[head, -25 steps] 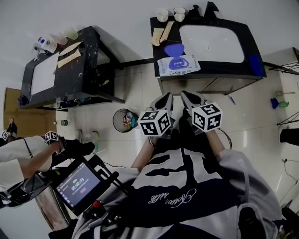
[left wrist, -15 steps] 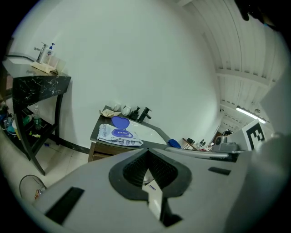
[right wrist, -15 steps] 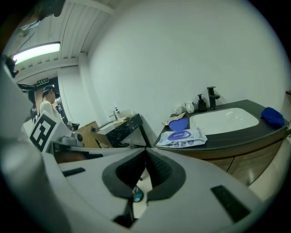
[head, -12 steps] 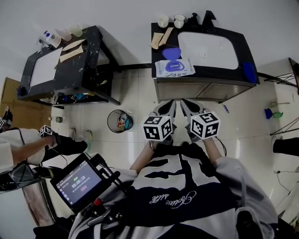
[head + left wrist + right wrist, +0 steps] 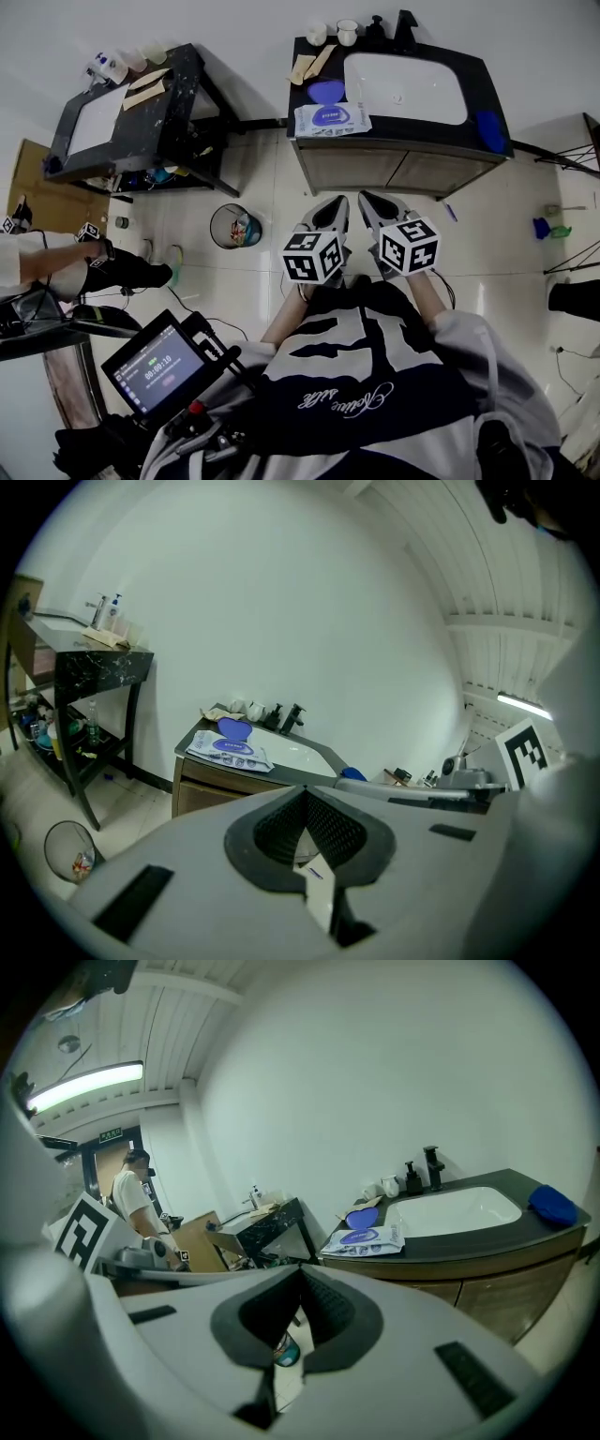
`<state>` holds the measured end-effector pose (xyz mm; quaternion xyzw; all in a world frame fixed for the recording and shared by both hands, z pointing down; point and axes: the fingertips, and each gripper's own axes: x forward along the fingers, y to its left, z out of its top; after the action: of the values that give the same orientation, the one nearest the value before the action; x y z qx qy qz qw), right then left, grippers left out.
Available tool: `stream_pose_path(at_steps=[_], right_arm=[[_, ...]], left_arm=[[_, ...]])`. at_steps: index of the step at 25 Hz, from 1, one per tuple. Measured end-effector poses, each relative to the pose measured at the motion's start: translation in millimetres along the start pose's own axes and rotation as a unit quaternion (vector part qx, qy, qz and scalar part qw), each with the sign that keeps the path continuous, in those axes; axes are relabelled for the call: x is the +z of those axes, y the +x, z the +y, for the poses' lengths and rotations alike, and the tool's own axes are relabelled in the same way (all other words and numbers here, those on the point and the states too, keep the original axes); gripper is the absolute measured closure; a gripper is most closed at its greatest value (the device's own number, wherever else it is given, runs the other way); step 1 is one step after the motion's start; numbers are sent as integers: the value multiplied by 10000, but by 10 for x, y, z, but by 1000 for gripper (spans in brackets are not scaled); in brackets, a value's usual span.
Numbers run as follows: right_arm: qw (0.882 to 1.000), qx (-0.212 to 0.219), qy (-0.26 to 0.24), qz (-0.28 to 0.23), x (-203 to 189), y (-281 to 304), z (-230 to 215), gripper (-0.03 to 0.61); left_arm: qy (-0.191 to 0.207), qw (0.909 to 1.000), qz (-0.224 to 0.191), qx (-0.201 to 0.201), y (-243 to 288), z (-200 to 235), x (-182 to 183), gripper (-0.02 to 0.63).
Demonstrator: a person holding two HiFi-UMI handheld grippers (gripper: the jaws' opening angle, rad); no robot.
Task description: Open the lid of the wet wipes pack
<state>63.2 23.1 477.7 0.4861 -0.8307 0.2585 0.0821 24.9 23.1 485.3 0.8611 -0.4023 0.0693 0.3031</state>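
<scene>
The wet wipes pack [image 5: 331, 119] lies flat on the left end of the dark sink counter [image 5: 394, 142], and its blue oval lid [image 5: 326, 91] stands flipped back. It also shows far ahead in the left gripper view as the pack [image 5: 230, 749] with the lid [image 5: 234, 728], and in the right gripper view as the pack [image 5: 364, 1237] with the lid [image 5: 359, 1216]. My left gripper [image 5: 330, 212] and right gripper [image 5: 373, 205] hang side by side over the floor, well short of the counter. Both are shut, with nothing held.
A white basin [image 5: 403, 86], a blue cloth [image 5: 489, 131], two cups [image 5: 316, 34] and a black tap share the counter. A waste bin [image 5: 232, 226] stands on the tiled floor, a black table [image 5: 141, 122] further left. Another person [image 5: 56, 267] and a monitor [image 5: 155, 366] are at the left.
The counter with the pack has slid up and left in the head view and looks farther off. The person at the left has shifted leftward. Both grippers stay shut and together.
</scene>
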Motion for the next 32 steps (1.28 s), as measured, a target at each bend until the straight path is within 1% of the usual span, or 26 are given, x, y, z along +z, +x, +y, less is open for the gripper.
stream_pose_path(at_steps=[5,11,16,23,32], right_arm=[[9998,158,38,61,69,-40,-53,578],[9993,360,-82,53,-203,-472,-26,578],[9991,422,-83,56,-262,-611,-88,578],[9986,508,-133,98,-332,-673,-90,578],[9974,661,-220,158,-374,-588,1,580]], left_arm=[[-65,9996,-23,263,-25,-35,49,615],[-59,9990,-117,427,-198,-389,-276,615],[-81,9987,-105,485,-170,-514,-373,615],[-11,9982,-129,578,-204,-578,-429,615],[36,9978,-176,637,-276,-546,-414,615]])
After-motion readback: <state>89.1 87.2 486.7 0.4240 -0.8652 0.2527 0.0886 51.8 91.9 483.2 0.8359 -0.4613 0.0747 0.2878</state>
